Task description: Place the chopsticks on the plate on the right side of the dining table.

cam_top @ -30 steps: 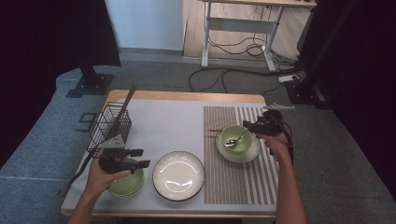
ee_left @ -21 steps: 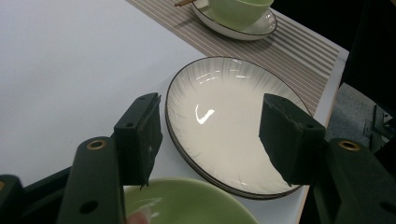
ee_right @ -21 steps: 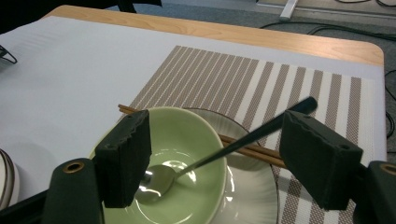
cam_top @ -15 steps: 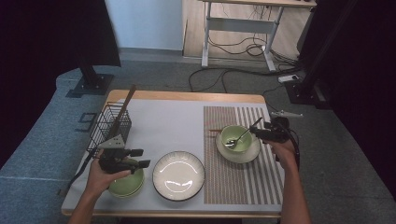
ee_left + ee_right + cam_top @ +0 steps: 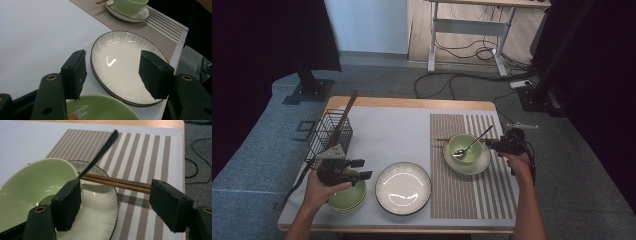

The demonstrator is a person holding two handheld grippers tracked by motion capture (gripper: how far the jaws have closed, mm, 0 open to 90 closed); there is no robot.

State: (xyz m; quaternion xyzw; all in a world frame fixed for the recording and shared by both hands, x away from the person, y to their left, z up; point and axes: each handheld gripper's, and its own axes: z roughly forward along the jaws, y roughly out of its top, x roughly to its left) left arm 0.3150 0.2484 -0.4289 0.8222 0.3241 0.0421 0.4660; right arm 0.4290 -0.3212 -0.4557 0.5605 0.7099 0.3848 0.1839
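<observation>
The right gripper (image 5: 492, 145) hangs released, jaws spread, at the striped mat's right edge beside the green bowl (image 5: 464, 147) holding a spoon (image 5: 472, 145); the left gripper (image 5: 357, 169), also released, hovers over stacked green bowls (image 5: 346, 197) near the tabletop's front-left corner.

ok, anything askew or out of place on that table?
One oddity: the chopsticks lie half on the small plate's rim, tucked behind the green bowl, tips out on the striped mat. Nothing spilled or broken.

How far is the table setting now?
Done: the green bowl with a spoon sits on a white saucer on the striped placemat. In hand: nothing; the open left tool hovers over stacked green bowls. The white ribbed plate likely remains unplaced.
</observation>
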